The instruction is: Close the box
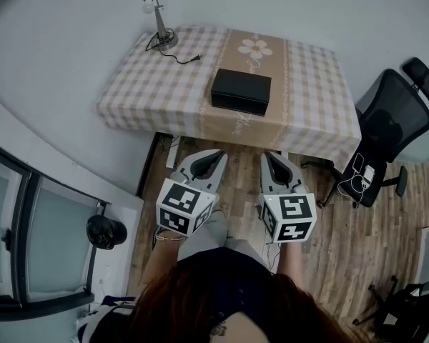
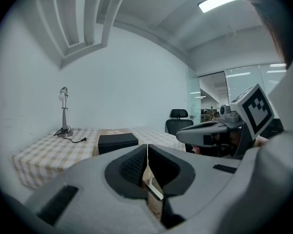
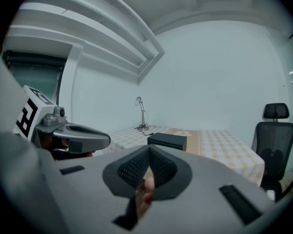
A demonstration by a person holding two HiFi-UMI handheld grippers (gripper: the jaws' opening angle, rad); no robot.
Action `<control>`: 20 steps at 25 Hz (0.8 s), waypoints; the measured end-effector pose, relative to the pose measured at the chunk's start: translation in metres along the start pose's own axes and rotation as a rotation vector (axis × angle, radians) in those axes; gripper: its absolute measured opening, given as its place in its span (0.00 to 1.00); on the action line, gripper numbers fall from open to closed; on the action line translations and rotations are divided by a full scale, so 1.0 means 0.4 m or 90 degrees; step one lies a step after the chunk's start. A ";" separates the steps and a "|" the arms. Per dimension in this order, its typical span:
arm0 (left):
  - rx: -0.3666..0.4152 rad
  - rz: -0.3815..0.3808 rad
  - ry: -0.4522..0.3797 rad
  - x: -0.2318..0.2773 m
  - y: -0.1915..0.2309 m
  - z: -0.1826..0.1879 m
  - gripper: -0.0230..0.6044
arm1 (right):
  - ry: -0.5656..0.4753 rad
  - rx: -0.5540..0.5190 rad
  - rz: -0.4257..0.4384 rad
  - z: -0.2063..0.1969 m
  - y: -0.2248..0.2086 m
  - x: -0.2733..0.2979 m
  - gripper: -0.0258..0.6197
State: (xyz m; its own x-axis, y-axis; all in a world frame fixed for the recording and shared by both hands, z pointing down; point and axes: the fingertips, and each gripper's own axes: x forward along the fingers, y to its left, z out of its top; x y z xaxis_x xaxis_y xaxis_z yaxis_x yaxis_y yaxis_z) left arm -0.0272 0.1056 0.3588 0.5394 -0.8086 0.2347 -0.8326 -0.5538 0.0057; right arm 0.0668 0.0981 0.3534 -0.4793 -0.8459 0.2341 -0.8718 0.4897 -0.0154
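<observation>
A black box [image 1: 241,91] lies on the checked table [image 1: 150,84], lid down flat. It also shows far ahead in the left gripper view as the black box [image 2: 117,142] and in the right gripper view as the black box [image 3: 167,141]. My left gripper [image 1: 219,154] hangs over the wooden floor short of the table's front edge, jaws together, holding nothing. Beside it my right gripper [image 1: 269,154] is likewise shut and empty. Both are well apart from the box.
A desk lamp [image 1: 156,13] with its cord stands at the table's far left corner. A black office chair [image 1: 386,131] sits to the right of the table. A glass partition [image 1: 28,241] runs along the left.
</observation>
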 end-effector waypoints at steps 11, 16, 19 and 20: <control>-0.008 0.012 -0.001 -0.035 0.001 -0.012 0.08 | 0.009 -0.003 0.013 -0.010 0.031 -0.007 0.07; -0.008 0.011 -0.001 -0.027 0.008 -0.013 0.08 | 0.009 -0.001 0.012 -0.010 0.028 0.000 0.07; -0.004 0.011 -0.001 -0.017 0.018 -0.011 0.08 | 0.011 -0.001 0.008 -0.013 0.018 0.010 0.07; -0.003 0.013 -0.002 -0.014 0.022 -0.011 0.08 | 0.011 -0.001 0.007 -0.012 0.016 0.014 0.07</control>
State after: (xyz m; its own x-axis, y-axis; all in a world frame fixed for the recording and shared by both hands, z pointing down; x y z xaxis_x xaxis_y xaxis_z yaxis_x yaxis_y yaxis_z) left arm -0.0381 0.1059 0.3617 0.5232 -0.8200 0.2322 -0.8438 -0.5367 0.0057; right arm 0.0591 0.0974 0.3594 -0.4872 -0.8366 0.2504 -0.8662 0.4994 -0.0168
